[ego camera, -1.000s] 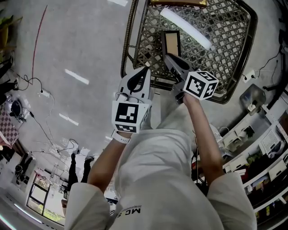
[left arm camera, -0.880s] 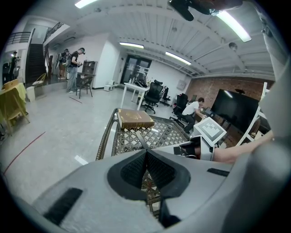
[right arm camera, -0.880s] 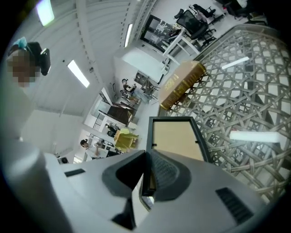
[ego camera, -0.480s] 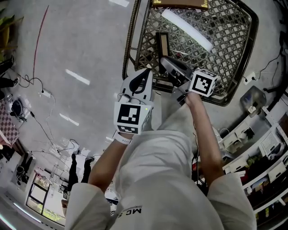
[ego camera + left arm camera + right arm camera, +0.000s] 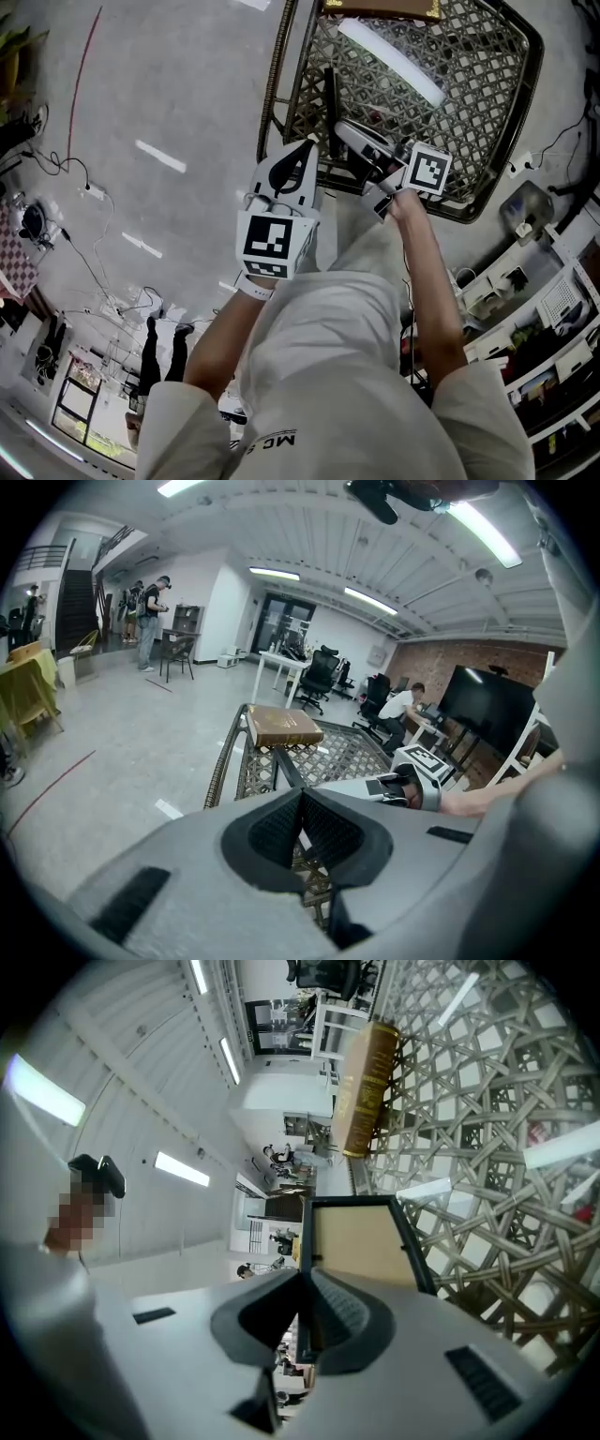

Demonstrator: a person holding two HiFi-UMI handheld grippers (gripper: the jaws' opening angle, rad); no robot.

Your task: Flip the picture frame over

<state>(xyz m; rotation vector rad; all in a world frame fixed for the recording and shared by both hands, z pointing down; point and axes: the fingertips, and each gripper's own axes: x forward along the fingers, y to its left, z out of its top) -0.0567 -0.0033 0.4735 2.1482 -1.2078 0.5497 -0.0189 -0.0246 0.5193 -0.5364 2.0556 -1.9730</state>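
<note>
- My right gripper [image 5: 305,1312] has its jaws narrowed onto the near edge of the picture frame [image 5: 361,1241]. The hold is thin and off to one side, so I judge the frame could pivot in it.
- The picture frame stands on edge above the lattice tabletop [image 5: 469,84], about halfway through the flip by my reckoning.
- To finish well, I would roll the wrist on slowly, set the far edge down first, then lay the rest flat before easing the jaws apart.
- The brown book [image 5: 380,7] lies at the far end, well apart. I would bring the frame down short of it.
- My left gripper [image 5: 300,803] hovers at the near rim, jaws pressed together on nothing. It could steady a slipping frame.
</note>
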